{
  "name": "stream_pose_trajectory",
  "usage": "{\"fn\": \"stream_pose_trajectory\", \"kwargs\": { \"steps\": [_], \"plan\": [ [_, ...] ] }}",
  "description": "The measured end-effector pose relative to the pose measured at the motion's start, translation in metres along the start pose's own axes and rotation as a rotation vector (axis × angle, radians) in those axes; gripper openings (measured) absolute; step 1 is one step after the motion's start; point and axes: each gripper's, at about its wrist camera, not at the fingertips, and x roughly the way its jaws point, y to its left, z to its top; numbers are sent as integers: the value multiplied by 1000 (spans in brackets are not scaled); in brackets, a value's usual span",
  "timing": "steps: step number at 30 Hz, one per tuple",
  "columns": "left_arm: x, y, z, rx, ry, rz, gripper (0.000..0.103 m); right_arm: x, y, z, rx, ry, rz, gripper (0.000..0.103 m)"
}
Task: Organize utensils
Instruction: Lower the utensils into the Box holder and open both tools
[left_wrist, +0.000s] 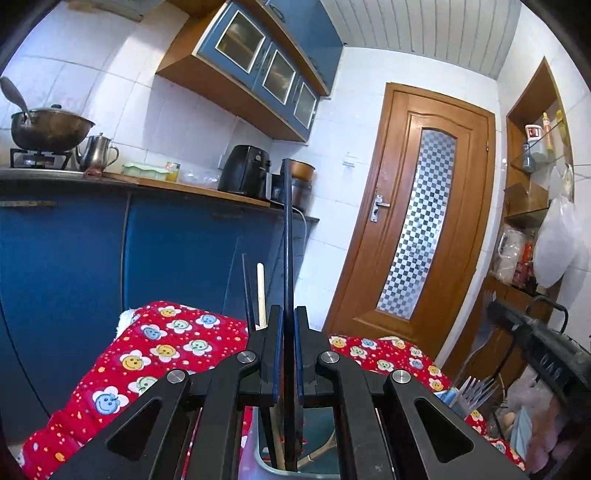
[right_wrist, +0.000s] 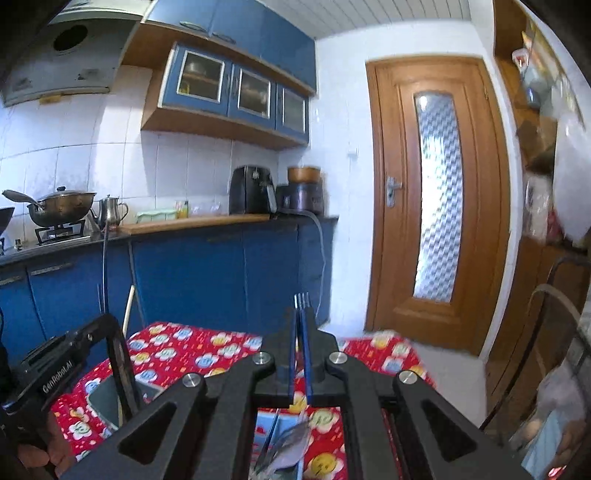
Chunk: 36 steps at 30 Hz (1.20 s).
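My left gripper (left_wrist: 288, 314) is shut on a long dark flat utensil (left_wrist: 288, 236) that stands upright, its lower end inside a grey holder (left_wrist: 258, 463) below. A wooden chopstick (left_wrist: 261, 291) and a dark stick (left_wrist: 248, 291) rise from the same holder. My right gripper (right_wrist: 302, 314) is shut on a metal fork (right_wrist: 301, 298), tines up, above a light blue container (right_wrist: 266, 421) with spoons (right_wrist: 291, 443). The left gripper's body (right_wrist: 62, 365) shows at the left of the right wrist view over the grey holder (right_wrist: 103, 402).
A red smiley-flower cloth (left_wrist: 147, 354) covers the table. Forks (left_wrist: 476, 391) stand in a container at the right. A black rack (left_wrist: 539, 343) stands to the right. Beyond are blue cabinets (left_wrist: 74, 266), a counter with an air fryer (left_wrist: 245, 170), and a wooden door (left_wrist: 417, 221).
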Motion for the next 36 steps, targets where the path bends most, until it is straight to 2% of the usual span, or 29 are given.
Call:
{"fn": "stream_pose_trajectory", "kwargs": {
  "steps": [6, 7, 9, 13, 16, 25, 36],
  "plan": [
    [1, -2, -1, -7, 35, -13, 6, 7, -10, -9, 80, 71, 91, 7],
    [1, -2, -1, -5, 45, -16, 10, 6, -11, -9, 91, 73, 104, 15],
    [-1, -4, 0, -5, 60, -21, 16, 2, -12, -8, 100, 66, 117, 22],
    [-8, -11, 3, 15, 68, -29, 28, -11, -12, -3, 110, 43, 134, 27],
    [-16, -17, 7, 32, 71, -43, 32, -20, -12, 0, 127, 42, 148, 28],
    [-47, -29, 18, 60, 117, -60, 34, -53, -23, -2, 190, 65, 166, 32],
    [-94, -33, 8, 78, 170, -29, 34, -98, -25, -21, 209, 103, 166, 36]
  ]
}}
